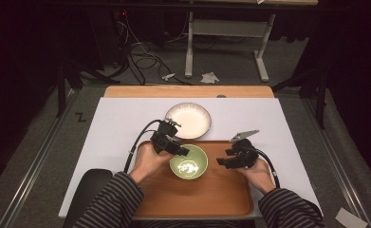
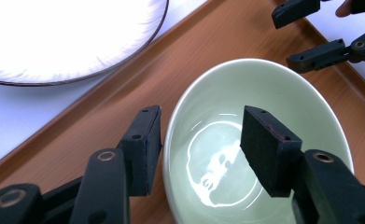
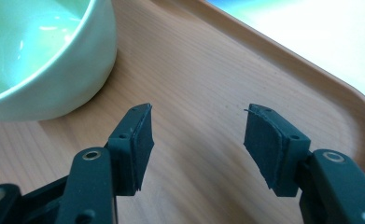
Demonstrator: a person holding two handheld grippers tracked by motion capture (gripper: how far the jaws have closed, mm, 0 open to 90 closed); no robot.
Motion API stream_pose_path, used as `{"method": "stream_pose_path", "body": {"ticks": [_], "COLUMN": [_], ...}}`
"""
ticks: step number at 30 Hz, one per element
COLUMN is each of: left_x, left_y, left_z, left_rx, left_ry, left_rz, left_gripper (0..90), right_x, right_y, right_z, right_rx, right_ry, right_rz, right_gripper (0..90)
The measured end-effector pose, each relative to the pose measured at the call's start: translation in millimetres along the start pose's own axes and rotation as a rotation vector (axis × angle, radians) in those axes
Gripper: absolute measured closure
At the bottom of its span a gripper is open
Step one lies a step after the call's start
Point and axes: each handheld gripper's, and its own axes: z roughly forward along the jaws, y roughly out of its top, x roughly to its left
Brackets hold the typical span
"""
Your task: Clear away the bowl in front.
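Observation:
A pale green bowl [image 1: 189, 162] [image 2: 283, 93] [image 3: 31, 51] stands empty on a brown wooden tray [image 1: 221, 192] [image 2: 194, 46] [image 3: 208, 65]. My left gripper [image 1: 180, 151] [image 2: 201, 116] is open at the bowl's left rim. One jaw is outside the wall and the other hangs inside the bowl, and neither pad presses on it. My right gripper [image 1: 222, 157] [image 3: 196, 112] [image 2: 301, 32] hovers low over the tray just right of the bowl, open with nothing between its pads.
An empty white plate [image 1: 189, 121] [image 2: 54, 37] with a dark rim lies on the white table cover [image 1: 121, 123], just behind the tray. A black rounded object [image 1: 90, 187] sits at the table's near left corner. Cables and table legs lie on the floor beyond.

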Motion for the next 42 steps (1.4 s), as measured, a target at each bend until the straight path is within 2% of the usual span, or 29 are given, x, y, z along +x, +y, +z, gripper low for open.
{"method": "stream_pose_path", "body": {"ticks": [3,7,12,16,21,26,42], "left_x": [0.9,1.0,2.3,3.5,6.6,8.3,25.6], "left_y": [1.7,4.5,8.3,11.1,15.1,17.4,21.7], "left_z": [-2.5,-7.6,-13.5,-19.5,-25.8,-31.2,-46.7], "left_rx": [-0.006,-0.017,-0.038,-0.055,-0.071,-0.086,-0.136], "left_ry": [-0.002,-0.004,-0.008,-0.01,-0.011,-0.01,0.016], "left_rz": [-0.003,-0.005,-0.02,-0.024,-0.034,-0.043,-0.066], "left_gripper": [47.7,47.5,47.2,47.0,46.9,46.8,46.6], "right_x": [1.3,0.8,1.1,1.3,0.8,1.2,1.1], "right_y": [0.5,0.2,0.3,0.3,0.1,0.3,0.2], "right_z": [-0.8,-0.2,-0.6,-0.4,-0.7,-0.6,-0.5], "right_rx": [-0.001,-0.003,-0.002,-0.003,0.0,-0.004,-0.003], "right_ry": [-0.001,-0.001,-0.001,-0.003,-0.002,-0.003,-0.003], "right_rz": [0.018,0.0,0.016,-0.001,0.009,-0.002,0.008], "right_gripper": [43.3,43.4,43.4,43.4,43.4,43.4,43.3]}}
